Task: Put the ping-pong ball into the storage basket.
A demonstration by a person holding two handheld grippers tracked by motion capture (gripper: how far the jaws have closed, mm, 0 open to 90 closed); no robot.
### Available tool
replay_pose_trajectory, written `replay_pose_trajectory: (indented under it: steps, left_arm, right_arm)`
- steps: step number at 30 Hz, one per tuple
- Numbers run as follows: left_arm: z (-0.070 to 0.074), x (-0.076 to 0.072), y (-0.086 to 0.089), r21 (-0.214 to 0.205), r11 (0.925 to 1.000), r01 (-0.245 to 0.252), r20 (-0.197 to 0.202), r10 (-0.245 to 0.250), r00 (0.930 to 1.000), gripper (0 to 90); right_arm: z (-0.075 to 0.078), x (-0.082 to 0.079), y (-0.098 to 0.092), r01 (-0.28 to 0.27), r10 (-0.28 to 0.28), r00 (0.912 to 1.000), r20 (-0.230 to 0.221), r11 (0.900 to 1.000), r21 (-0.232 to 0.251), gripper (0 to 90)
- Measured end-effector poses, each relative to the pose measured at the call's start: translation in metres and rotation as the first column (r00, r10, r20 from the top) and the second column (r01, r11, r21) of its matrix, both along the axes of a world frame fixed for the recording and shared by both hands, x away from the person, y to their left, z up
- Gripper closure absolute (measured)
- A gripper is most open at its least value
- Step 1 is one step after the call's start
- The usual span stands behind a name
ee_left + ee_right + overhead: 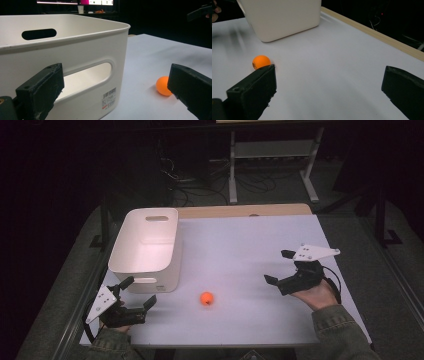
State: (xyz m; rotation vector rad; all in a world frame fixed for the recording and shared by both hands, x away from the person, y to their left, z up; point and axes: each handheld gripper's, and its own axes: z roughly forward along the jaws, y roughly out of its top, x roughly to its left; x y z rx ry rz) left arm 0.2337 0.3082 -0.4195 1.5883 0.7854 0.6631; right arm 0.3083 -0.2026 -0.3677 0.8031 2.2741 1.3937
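High view: orange ball (206, 298) rests on counter (250, 250), at 4 o'clock of white bin (148, 249). Left gripper (138, 293) and right gripper (279, 267) fingers spread wide, empty. Approach step; next, likely close on ball.

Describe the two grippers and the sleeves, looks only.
Both the left gripper and the right gripper are black, with two blocky black fingers each. Each has a grey three-cornered plate with small dark dots on top and a black cable trailing behind. The sleeves are olive-green fabric.

one orange ball (206, 298), one white bin (148, 249), two hand-held grippers.
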Motion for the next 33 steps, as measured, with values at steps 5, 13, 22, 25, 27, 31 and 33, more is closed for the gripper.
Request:
replay_pose_trajectory:
  steps: [5, 13, 22, 25, 27, 31, 33]
  left_arm:
    - [0.0, 0.0, 0.001, -0.004, 1.0, -0.001, -0.001, 0.001, 1.0, 0.2]
    - [0.0, 0.0, 0.001, -0.004, 1.0, 0.002, 0.0, -0.002, 1.0, 0.2]
    - [0.0, 0.0, 0.0, -0.003, 1.0, 0.001, 0.0, -0.001, 1.0, 0.2]
    - [0.0, 0.0, 0.001, -0.003, 1.0, 0.002, 0.0, -0.002, 1.0, 0.2]
    - [0.0, 0.0, 0.001, -0.002, 1.0, 0.0, 0.0, 0.0, 1.0, 0.2]
    - [0.0, 0.0, 0.001, -0.004, 1.0, 0.001, 0.0, -0.001, 1.0, 0.2]
    - [0.0, 0.0, 0.001, -0.006, 1.0, 0.001, 0.002, -0.001, 1.0, 0.2]
  right_arm:
    - [0.003, 0.002, 0.007, -0.018, 0.018, 0.9998, -0.001, 0.9997, -0.014, 0.0]
    - [0.006, 0.005, 0.013, -0.042, 0.042, 0.9991, -0.01, 0.9988, -0.025, 0.0]
    - [0.01, 0.009, 0.022, -0.071, 0.07, 0.9973, -0.022, 0.9966, -0.043, 0.0]
    - [0.011, 0.01, 0.026, -0.084, 0.083, 0.9961, -0.03, 0.9952, -0.051, 0.0]
    - [0.011, 0.01, 0.029, -0.09, 0.088, 0.9955, -0.035, 0.994, -0.061, 0.0]
    - [0.012, 0.009, 0.035, -0.111, 0.108, 0.9932, -0.043, 0.9907, -0.079, 0.0]
    - [0.012, 0.009, 0.036, -0.113, 0.11, 0.993, -0.042, 0.9904, -0.079, 0.0]
